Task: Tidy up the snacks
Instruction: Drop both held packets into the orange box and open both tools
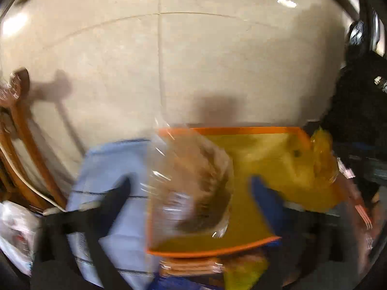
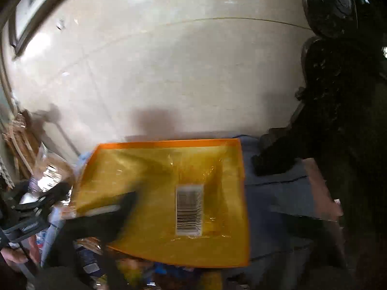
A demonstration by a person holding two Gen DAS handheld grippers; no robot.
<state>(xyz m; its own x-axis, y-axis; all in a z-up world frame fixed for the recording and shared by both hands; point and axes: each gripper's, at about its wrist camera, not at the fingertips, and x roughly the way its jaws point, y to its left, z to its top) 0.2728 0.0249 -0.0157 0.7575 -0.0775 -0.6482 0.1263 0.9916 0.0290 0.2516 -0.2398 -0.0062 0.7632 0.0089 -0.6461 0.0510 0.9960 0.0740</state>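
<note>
Black gripper fingers, blurred.

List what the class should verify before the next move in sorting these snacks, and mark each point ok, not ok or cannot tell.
1. Orange bin has room: ok. The right wrist view shows only a barcode label on its floor.
2. Bin sits upright on the blue cloth: ok.
3. Left gripper has a firm hold on the clear snack bag: cannot tell. The bag lies between widely spread fingers, but the view is blurred.
4. Right gripper is free: ok. It is open, with nothing between its fingers.
5. Views sharp enough to judge contact: not ok. Both are smeared.
</note>
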